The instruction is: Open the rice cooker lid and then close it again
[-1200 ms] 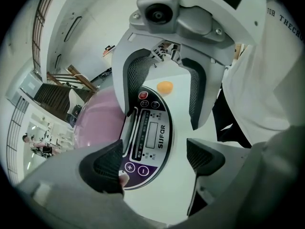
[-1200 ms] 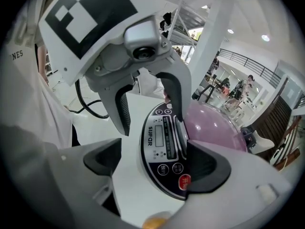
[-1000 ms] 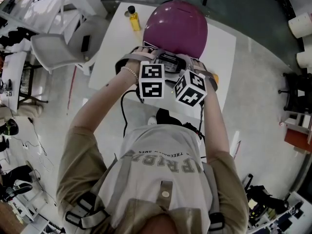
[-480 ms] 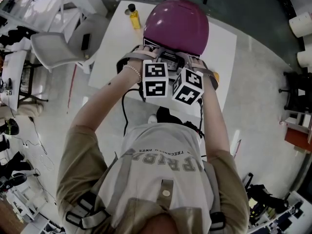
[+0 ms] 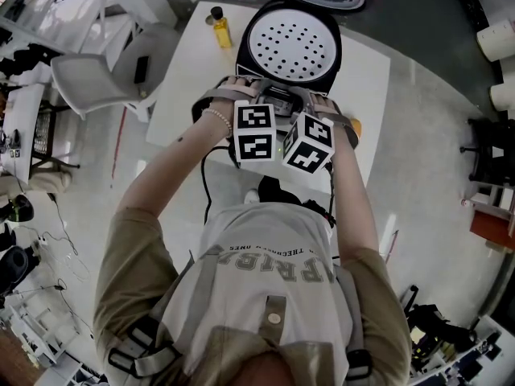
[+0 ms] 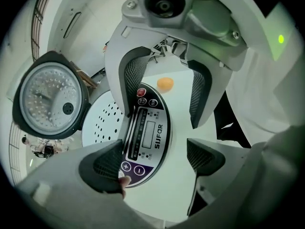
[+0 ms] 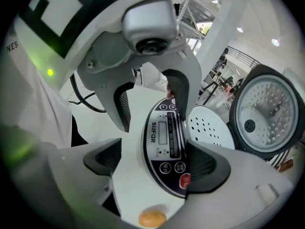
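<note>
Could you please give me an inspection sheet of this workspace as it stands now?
Surface: white table, mostly bare.
Job's things: rice cooker with lid open; perforated tray shows inside.
Clutter: yellow bottle beside the cooker; small orange thing near the table's front.
Grippers: left gripper and right gripper at the control panel, jaws apart, holding nothing.
Cables: black cable off the table's near edge.
Surroundings: white chair at left; paper rolls at right.
</note>
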`<act>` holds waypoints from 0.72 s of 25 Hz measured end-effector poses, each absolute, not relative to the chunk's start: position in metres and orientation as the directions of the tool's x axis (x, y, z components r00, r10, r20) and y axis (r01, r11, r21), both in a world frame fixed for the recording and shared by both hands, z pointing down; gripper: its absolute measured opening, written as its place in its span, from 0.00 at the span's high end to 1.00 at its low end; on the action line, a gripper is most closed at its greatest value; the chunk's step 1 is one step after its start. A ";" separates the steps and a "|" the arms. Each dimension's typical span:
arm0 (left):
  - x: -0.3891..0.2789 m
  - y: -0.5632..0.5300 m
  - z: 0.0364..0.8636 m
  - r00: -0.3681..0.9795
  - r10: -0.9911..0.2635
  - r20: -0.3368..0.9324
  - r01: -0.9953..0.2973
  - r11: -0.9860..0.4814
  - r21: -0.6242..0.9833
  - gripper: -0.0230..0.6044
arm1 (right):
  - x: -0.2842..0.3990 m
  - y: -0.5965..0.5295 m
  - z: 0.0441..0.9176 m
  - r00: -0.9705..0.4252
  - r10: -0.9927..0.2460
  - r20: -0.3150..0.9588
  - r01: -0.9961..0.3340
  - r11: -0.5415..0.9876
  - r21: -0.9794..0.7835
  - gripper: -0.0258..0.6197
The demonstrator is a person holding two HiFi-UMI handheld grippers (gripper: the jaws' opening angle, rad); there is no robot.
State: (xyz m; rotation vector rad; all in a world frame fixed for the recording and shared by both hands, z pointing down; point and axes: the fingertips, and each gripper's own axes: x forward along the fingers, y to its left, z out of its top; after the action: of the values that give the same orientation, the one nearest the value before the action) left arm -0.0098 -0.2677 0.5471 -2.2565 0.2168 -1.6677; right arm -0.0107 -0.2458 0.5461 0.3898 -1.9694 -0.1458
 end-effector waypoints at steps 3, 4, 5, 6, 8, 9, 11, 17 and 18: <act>-0.009 -0.268 0.550 0.311 -0.310 0.899 0.067 -0.936 -0.345 0.26 | -0.010 -0.250 0.548 -0.373 -0.345 0.861 -0.212 0.935 0.283 0.31; -0.009 -0.267 0.550 0.310 -0.309 0.899 0.067 -0.936 -0.345 0.26 | -0.010 -0.250 0.548 -0.373 -0.343 0.862 -0.213 0.936 0.280 0.31; -0.009 -0.267 0.550 0.309 -0.309 0.899 0.068 -0.936 -0.345 0.26 | -0.010 -0.250 0.547 -0.377 -0.338 0.862 -0.214 0.938 0.274 0.31; -0.009 -0.267 0.550 0.307 -0.310 0.900 0.069 -0.936 -0.346 0.26 | -0.010 -0.250 0.547 -0.383 -0.335 0.861 -0.217 0.939 0.268 0.31; -0.010 -0.268 0.550 0.306 -0.309 0.900 0.069 -0.936 -0.344 0.26 | -0.010 -0.250 0.546 -0.393 -0.332 0.857 -0.221 0.939 0.262 0.31; -0.010 -0.268 0.551 0.306 -0.308 0.901 0.069 -0.937 -0.343 0.26 | -0.010 -0.250 0.546 -0.396 -0.332 0.856 -0.223 0.939 0.261 0.31; -0.011 -0.268 0.552 0.304 -0.307 0.902 0.071 -0.937 -0.343 0.26 | -0.011 -0.250 0.547 -0.399 -0.331 0.855 -0.223 0.940 0.260 0.31; -0.010 -0.270 0.553 0.291 -0.304 0.907 0.082 -0.937 -0.340 0.26 | -0.010 -0.252 0.547 -0.412 -0.329 0.850 -0.225 0.940 0.255 0.31; -0.010 -0.270 0.553 0.292 -0.302 0.908 0.085 -0.937 -0.339 0.26 | -0.010 -0.252 0.547 -0.413 -0.329 0.849 -0.225 0.940 0.256 0.31</act>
State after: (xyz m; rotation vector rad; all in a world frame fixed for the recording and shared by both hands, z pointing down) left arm -0.0104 -0.2696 0.5527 -2.2434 0.1967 -1.6852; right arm -0.0100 -0.2518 0.5472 0.3968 -2.0146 -0.1216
